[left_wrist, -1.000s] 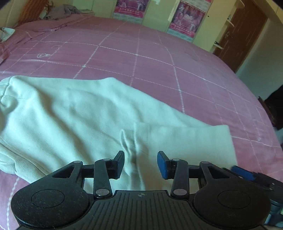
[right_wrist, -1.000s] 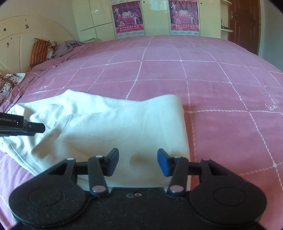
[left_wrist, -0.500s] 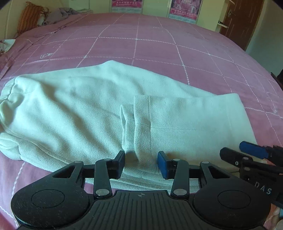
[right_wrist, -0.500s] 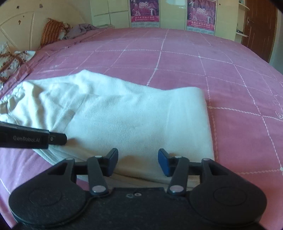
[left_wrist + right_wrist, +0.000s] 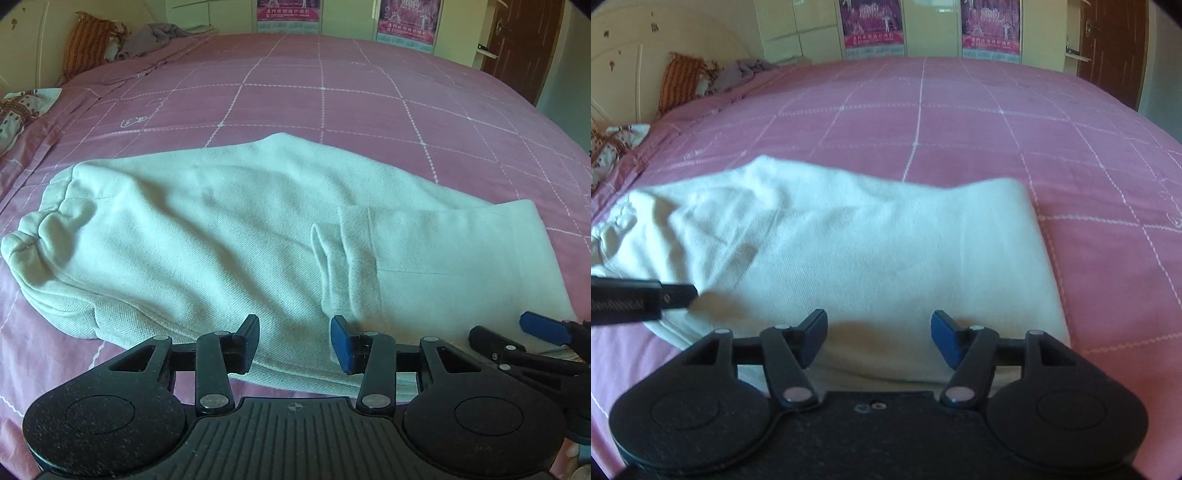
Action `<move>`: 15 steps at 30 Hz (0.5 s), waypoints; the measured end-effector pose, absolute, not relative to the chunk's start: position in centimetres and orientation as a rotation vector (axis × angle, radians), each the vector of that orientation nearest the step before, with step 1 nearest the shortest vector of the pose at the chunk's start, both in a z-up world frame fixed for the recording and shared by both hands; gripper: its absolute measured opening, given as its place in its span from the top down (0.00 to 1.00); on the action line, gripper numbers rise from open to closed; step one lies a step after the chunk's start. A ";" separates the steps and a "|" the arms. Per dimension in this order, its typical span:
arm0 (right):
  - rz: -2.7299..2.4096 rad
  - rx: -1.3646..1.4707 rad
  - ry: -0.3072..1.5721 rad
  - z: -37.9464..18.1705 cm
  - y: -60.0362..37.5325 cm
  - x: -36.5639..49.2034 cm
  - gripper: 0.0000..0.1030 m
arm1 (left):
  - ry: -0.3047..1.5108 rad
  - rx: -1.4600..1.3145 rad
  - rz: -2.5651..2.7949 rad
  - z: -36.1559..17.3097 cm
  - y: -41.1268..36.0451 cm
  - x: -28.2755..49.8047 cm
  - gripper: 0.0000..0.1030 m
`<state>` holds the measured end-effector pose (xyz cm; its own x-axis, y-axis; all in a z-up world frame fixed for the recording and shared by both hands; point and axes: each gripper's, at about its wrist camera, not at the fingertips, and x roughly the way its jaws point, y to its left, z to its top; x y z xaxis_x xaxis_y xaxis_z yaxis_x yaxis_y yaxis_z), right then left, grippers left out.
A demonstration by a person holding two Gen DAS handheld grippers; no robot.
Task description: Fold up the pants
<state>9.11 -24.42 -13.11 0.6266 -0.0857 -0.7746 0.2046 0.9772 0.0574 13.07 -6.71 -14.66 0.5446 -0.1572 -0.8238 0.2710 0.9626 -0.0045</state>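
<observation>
Pale white pants (image 5: 229, 236) lie flat on the pink bedspread (image 5: 332, 103), waistband bunched at the left, the leg ends folded back over the right half (image 5: 443, 251). My left gripper (image 5: 295, 341) hovers over the near edge of the cloth. Its jaws are opening, and the cloth lies under them, not pinched. In the right wrist view the pants (image 5: 886, 240) fill the middle. My right gripper (image 5: 879, 332) is over their near edge with its jaws opening wide and gripping nothing. Each gripper shows in the other's view: the right gripper (image 5: 535, 334) low on the right, the left gripper (image 5: 646, 299) at the left.
An orange striped cushion (image 5: 86, 42) and a heap of grey clothes (image 5: 155, 37) lie at the head of the bed, far left. A patterned pillow (image 5: 18, 110) sits at the left edge. Cupboards with posters (image 5: 873, 26) line the back wall, beside a brown door (image 5: 1115, 48).
Both pairs of jaws stand wider apart than before, the right clearly so. Both views have tipped and shifted, showing more of the pants, and the right gripper has come into the left view.
</observation>
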 end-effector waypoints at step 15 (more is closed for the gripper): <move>-0.092 0.202 0.837 -11.3 -22.1 10.7 0.35 | 0.981 -0.195 -0.166 -14.1 3.6 14.6 0.45</move>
<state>10.72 -22.06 -11.33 0.6671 -0.0016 -0.7450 0.1605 0.9768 0.1416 14.63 3.61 -14.14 0.5463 -0.2264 -0.8064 0.0514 0.9700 -0.2375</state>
